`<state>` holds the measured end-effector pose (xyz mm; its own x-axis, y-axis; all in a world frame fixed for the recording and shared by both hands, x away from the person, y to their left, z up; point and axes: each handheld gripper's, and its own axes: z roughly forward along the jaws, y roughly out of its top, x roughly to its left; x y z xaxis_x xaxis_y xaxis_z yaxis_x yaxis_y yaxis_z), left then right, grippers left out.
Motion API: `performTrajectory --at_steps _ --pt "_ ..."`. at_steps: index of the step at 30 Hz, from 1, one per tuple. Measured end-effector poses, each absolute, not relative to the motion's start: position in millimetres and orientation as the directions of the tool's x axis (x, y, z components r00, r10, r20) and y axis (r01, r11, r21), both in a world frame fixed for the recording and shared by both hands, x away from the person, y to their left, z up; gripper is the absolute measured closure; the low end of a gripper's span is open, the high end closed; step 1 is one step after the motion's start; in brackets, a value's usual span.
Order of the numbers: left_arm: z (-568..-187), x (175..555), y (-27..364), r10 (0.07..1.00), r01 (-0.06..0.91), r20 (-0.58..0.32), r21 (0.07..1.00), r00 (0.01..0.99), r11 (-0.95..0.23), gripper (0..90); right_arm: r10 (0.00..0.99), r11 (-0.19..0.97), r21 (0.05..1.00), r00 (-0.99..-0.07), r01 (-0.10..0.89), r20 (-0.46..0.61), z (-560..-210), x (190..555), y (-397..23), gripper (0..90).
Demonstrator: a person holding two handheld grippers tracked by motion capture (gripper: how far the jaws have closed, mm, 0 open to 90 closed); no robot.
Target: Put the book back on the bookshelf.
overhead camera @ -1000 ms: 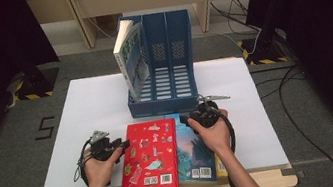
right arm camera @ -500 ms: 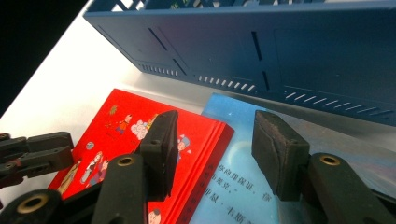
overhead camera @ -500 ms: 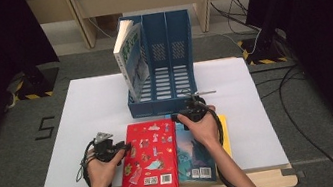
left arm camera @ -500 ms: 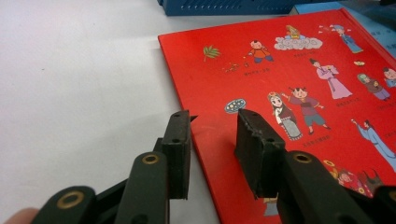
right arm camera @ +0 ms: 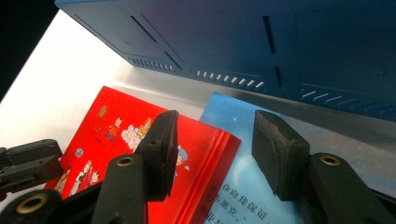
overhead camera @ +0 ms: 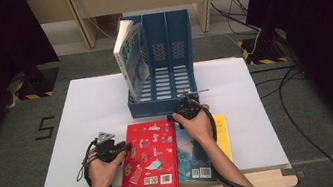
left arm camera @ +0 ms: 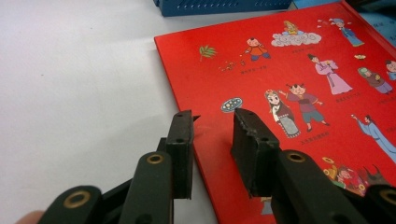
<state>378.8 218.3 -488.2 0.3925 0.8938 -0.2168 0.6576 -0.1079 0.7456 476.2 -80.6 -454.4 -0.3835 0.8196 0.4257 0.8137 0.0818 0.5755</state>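
A red picture book (overhead camera: 147, 160) lies flat at the table's near edge, partly over a blue book (overhead camera: 191, 158). My left gripper (overhead camera: 122, 146) sits at the red book's left edge. In the left gripper view its jaws (left arm camera: 212, 119) straddle that edge of the red book (left arm camera: 303, 70), one over the table and one over the cover; they have just been closing, and the pads do not press. My right gripper (overhead camera: 178, 117) hovers open at the red book's far right corner. In the right gripper view it (right arm camera: 212, 126) spans the red book (right arm camera: 116, 135) and the blue book (right arm camera: 243, 186).
A blue three-slot file holder (overhead camera: 165, 63) stands just behind the books, with a pale book (overhead camera: 129, 59) upright in its left slot. A yellow sheet (overhead camera: 222, 133) peeks out right of the blue book. The white table top (overhead camera: 91, 110) is bare to the left.
My right gripper has moved left and a little down, from beside the blue book to the red book's far right corner. The left hand has stayed in place.
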Motion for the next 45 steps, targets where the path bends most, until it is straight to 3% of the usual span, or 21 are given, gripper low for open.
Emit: performTrajectory --at_steps 28,31,45 --pt "-489 372 218 0.896 0.633 -0.183 0.763 0.404 -0.129 69.3 0.822 0.152 0.556 -0.417 0.817 0.388 -454 483 -70 51.3" --pt "-488 370 224 0.891 0.660 -0.218 0.742 0.398 -0.114 63.8 0.821 0.156 0.560 -0.421 0.814 0.385 -454 482 -70 51.1" --pt "-485 354 225 0.874 0.696 -0.257 0.708 0.411 -0.119 54.4 0.821 0.141 0.573 -0.418 0.808 0.388 -455 481 -69 49.8"
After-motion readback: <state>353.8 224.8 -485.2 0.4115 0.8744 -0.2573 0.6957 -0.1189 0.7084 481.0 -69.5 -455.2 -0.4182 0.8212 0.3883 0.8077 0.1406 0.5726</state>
